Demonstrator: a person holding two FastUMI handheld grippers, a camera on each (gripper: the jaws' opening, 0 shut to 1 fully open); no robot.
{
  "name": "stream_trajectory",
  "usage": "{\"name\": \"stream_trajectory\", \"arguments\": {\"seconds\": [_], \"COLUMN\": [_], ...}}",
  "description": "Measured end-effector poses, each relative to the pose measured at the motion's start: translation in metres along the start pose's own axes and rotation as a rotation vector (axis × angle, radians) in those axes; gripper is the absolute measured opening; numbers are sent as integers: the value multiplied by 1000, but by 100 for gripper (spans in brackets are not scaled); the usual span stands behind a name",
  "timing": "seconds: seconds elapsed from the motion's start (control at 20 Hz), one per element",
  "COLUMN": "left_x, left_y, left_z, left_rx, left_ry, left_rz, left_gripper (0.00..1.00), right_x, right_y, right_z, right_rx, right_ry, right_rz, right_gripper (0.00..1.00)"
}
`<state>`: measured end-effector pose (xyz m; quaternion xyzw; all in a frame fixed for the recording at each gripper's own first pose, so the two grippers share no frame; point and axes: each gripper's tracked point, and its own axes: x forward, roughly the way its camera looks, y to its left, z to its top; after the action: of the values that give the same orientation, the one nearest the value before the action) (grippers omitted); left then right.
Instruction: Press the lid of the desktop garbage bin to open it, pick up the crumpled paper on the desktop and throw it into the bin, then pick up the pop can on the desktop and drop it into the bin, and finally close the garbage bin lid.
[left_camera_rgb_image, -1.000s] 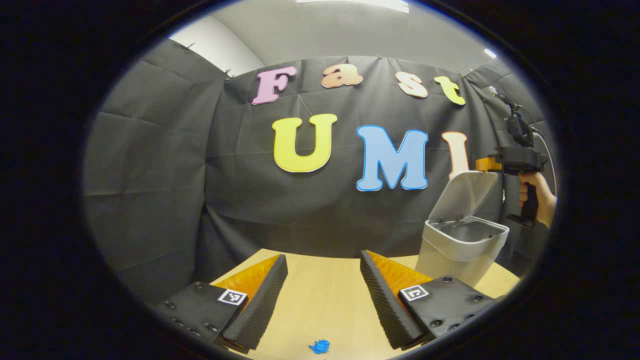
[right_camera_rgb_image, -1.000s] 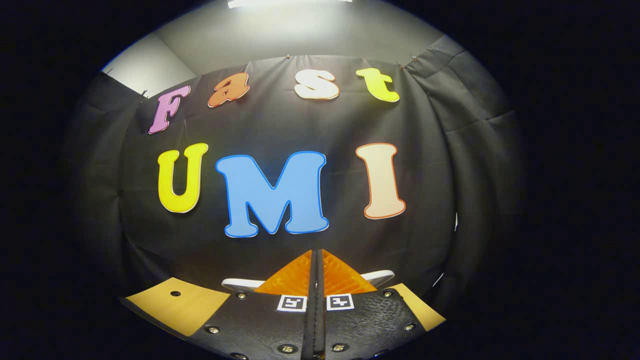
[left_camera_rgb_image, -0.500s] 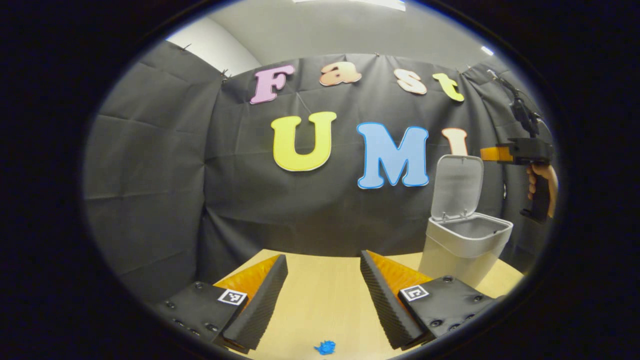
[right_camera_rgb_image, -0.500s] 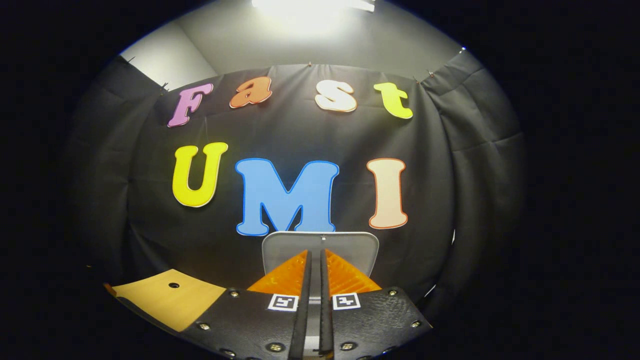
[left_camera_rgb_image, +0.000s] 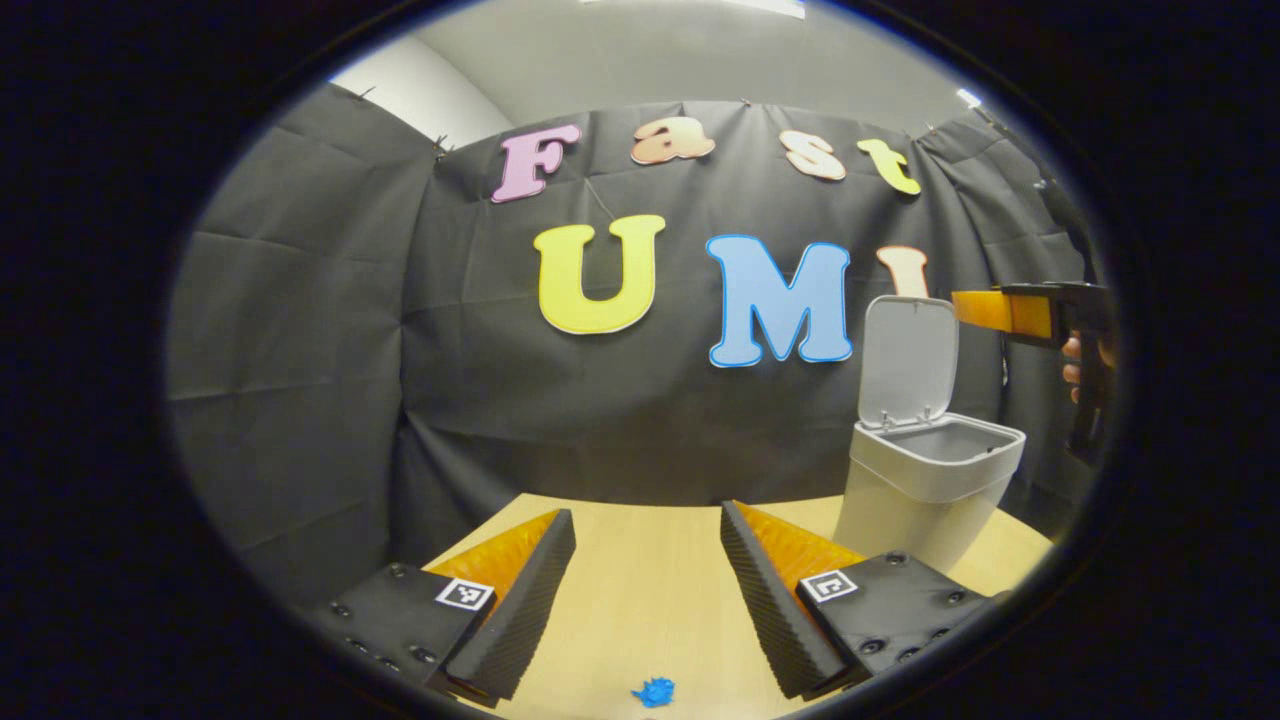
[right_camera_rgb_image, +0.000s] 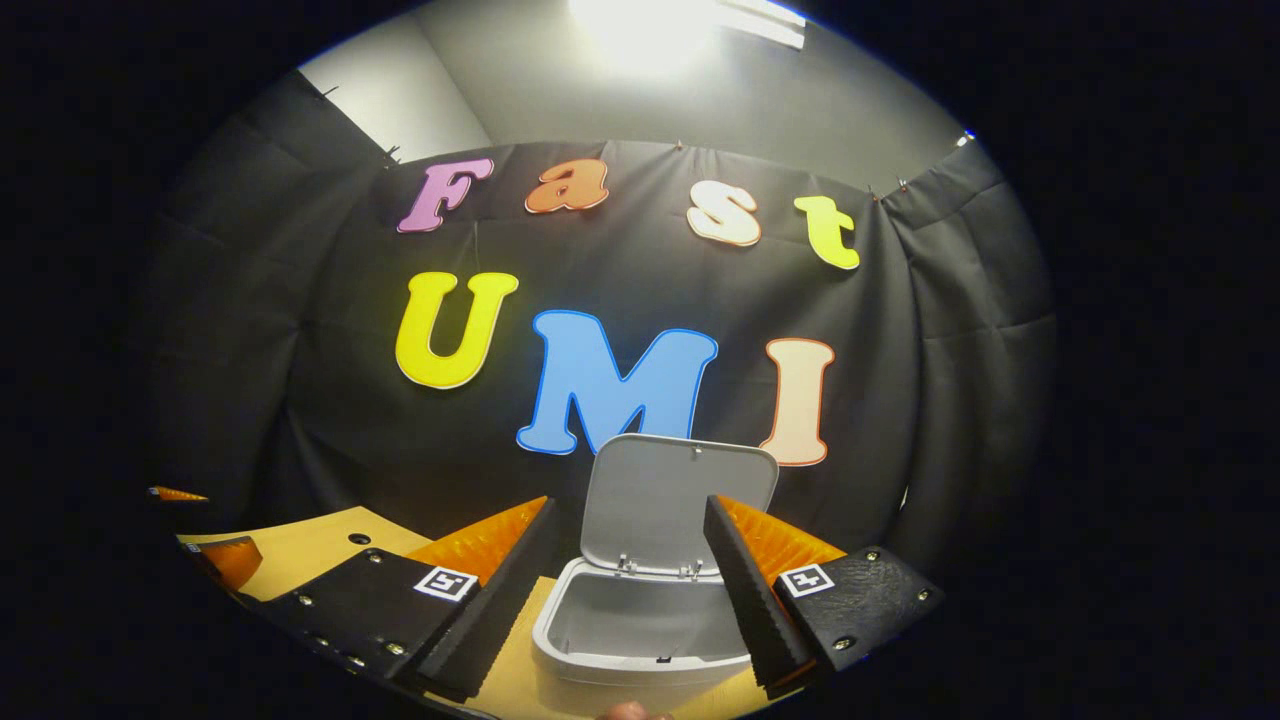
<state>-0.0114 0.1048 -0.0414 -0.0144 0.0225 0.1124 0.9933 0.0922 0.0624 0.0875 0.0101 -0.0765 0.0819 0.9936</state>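
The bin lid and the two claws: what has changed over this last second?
The lid swung from tilted to fully upright, leaving the bin open. The right claw, shut a second ago, has opened and pulled back and up from the bin. The left claw stayed open and empty over the table, the blue scrap still lying there.

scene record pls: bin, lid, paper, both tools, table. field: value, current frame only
bin: stands on the table, at the right of the left gripper view
lid: open, standing upright behind the opening
bin inside: looks empty where visible
paper: blue crumpled piece on the table, in front of the left tool, not gripped
left tool: open, low over the table, holding nothing
right tool: open, above the bin's opening, holding nothing
table: light wood top
task stage: lid open; paper not yet picked up
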Motion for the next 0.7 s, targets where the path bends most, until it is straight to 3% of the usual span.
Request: {"name": "stream_trajectory", "arguments": {"seconds": [0.2,0.25,0.35,0.4,0.7], "left_x": [0,1,2,1,-12], "left_y": [4,5,8,12,22], "left_z": [-18,-24,-36,-42,-107], "left_rx": [1,-1,-10,-12,47], "left_ry": [36,48,69,77,146], "left_rz": [-15,-23,-39,-44,-71], "left_gripper": [91,100,95,100,99], "right_x": [-22,-25,-34,-39,-66], "right_y": [16,20,24,27,31], "right_z": [-1,-2,-5,-7,-38], "right_rx": [18,24,41,50,107], "right_ry": [-4,-1,7,10,80], "right_rz": [15,18,24,27,26], "right_gripper": [94,94,94,94,94]}}
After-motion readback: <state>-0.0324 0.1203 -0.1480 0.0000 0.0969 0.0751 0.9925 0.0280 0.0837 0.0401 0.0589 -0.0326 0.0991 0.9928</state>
